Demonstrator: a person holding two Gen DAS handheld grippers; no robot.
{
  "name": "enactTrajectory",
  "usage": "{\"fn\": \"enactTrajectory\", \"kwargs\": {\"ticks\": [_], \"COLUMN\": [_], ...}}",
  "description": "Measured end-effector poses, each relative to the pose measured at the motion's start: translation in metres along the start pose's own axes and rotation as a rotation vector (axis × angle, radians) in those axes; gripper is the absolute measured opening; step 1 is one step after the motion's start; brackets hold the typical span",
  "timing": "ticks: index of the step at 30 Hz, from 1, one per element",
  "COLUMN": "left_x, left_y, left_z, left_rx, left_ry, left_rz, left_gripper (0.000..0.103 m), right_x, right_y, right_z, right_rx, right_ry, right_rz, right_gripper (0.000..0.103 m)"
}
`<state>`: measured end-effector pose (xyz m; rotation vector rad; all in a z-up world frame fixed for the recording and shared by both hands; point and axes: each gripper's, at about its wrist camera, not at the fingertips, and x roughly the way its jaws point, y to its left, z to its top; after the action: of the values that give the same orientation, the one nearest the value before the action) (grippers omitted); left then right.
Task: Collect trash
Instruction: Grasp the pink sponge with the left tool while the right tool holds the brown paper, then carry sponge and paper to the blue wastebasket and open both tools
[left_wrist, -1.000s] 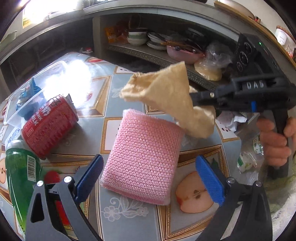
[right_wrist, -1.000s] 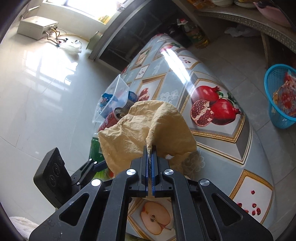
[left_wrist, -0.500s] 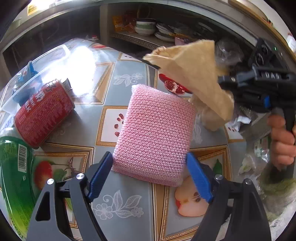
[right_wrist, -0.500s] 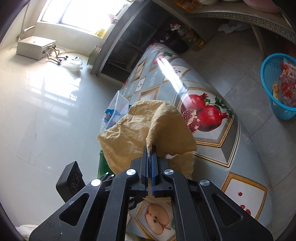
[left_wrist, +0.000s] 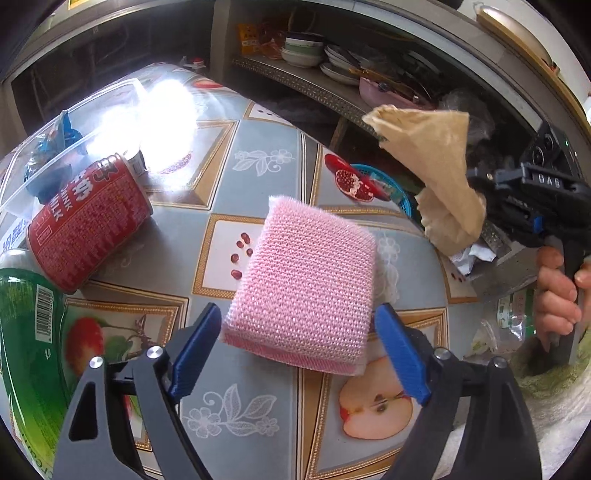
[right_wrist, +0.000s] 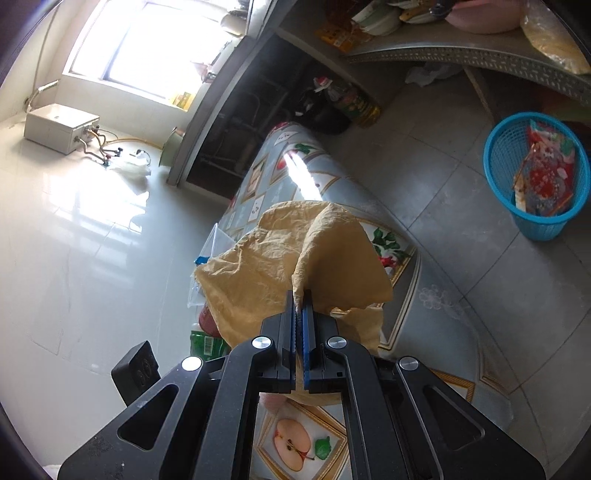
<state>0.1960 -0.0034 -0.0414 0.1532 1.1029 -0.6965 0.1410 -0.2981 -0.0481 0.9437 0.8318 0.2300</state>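
Note:
A pink scouring sponge (left_wrist: 306, 288) lies on the fruit-patterned tablecloth (left_wrist: 258, 413). My left gripper (left_wrist: 297, 350) straddles its near end; the jaws are opening and both blue pads stand a little off the sponge's sides. My right gripper (right_wrist: 300, 312) is shut on a crumpled tan paper (right_wrist: 280, 262), held in the air past the table's edge. The left wrist view shows the same tan paper (left_wrist: 436, 162) at the right, with a hand (left_wrist: 554, 295) on the gripper's handle. A red drink can (left_wrist: 88, 221) lies on its side at the left, beside a green bottle (left_wrist: 26, 350).
A clear plastic box (left_wrist: 74, 122) with a blue wrapper stands behind the can. A blue basket (right_wrist: 535, 177) holding wrappers stands on the tiled floor past the table's far side. Shelves with bowls and plates (left_wrist: 317, 55) run along the back. White crumpled paper (left_wrist: 476, 254) lies at the table's right edge.
The right gripper carried the tan paper to the right, off from above the sponge. The left gripper came down around the sponge's near end; its jaws narrowed, then widened a little.

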Motion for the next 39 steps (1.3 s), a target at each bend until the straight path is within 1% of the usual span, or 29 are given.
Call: {"fn": "enactTrajectory", "kwargs": {"ticks": [2,4,8,11,13,16,18,19,20,23,27,29,33,35,36,39], "left_x": [0.001,0.005,0.018,0.031,0.038,0.047,0.05,0.051,0.051,0.05,0.043,0.038,0.03,0.031,0.034,0.05], "left_y": [-0.002,-0.007,-0.025,-0.035,-0.036,-0.034,-0.032,-0.031,-0.031,-0.029,-0.033,-0.038,-0.058,-0.069,-0.077,-0.099], "left_z": [0.007,0.013,0.022,0.028,0.031,0.032,0.033,0.034,0.034,0.039,0.052,0.06,0.087,0.102,0.114,0.142], "left_rx": [0.003,0.027,0.125,0.19,0.213,0.216,0.198,0.188,0.182,0.156,0.167,0.171,0.177,0.175,0.169,0.15], "left_ry": [0.0,0.013,0.045,0.073,0.09,0.121,0.132,0.134,0.136,0.133,0.109,0.096,0.065,0.056,0.058,0.075], "left_rz": [0.005,0.017,0.057,0.121,0.149,0.183,0.18,0.173,0.169,0.173,0.186,0.178,0.113,0.066,0.031,-0.053], "left_gripper": [0.092,0.096,0.097,0.097,0.097,0.097,0.094,0.087,0.082,0.08,0.079,0.079,0.079,0.079,0.08,0.08], "right_x": [-0.004,-0.005,-0.006,-0.01,-0.012,-0.017,-0.019,-0.02,-0.021,-0.028,-0.04,-0.047,-0.062,-0.071,-0.075,-0.084], "right_y": [-0.002,-0.004,-0.009,-0.013,-0.016,-0.023,-0.029,-0.032,-0.035,-0.046,-0.06,-0.068,-0.088,-0.098,-0.103,-0.118], "right_z": [-0.001,-0.002,-0.003,-0.001,0.0,0.0,-0.001,-0.001,-0.001,0.001,0.006,0.009,0.017,0.02,0.022,0.027], "right_rx": [-0.003,-0.003,-0.002,-0.001,-0.001,0.006,0.013,0.018,0.023,0.046,0.073,0.086,0.129,0.149,0.16,0.198], "right_ry": [-0.004,-0.004,-0.002,-0.005,-0.01,-0.016,-0.018,-0.02,-0.022,-0.037,-0.07,-0.092,-0.14,-0.168,-0.181,-0.221], "right_rz": [-0.005,-0.006,-0.001,0.001,0.002,0.007,0.005,0.003,0.002,0.003,0.002,-0.003,-0.03,-0.046,-0.052,-0.08], "right_gripper": [0.002,0.002,0.002,0.002,0.002,0.002,0.002,0.002,0.002,0.002,0.002,0.002,0.002,0.002,0.002,0.002]}}
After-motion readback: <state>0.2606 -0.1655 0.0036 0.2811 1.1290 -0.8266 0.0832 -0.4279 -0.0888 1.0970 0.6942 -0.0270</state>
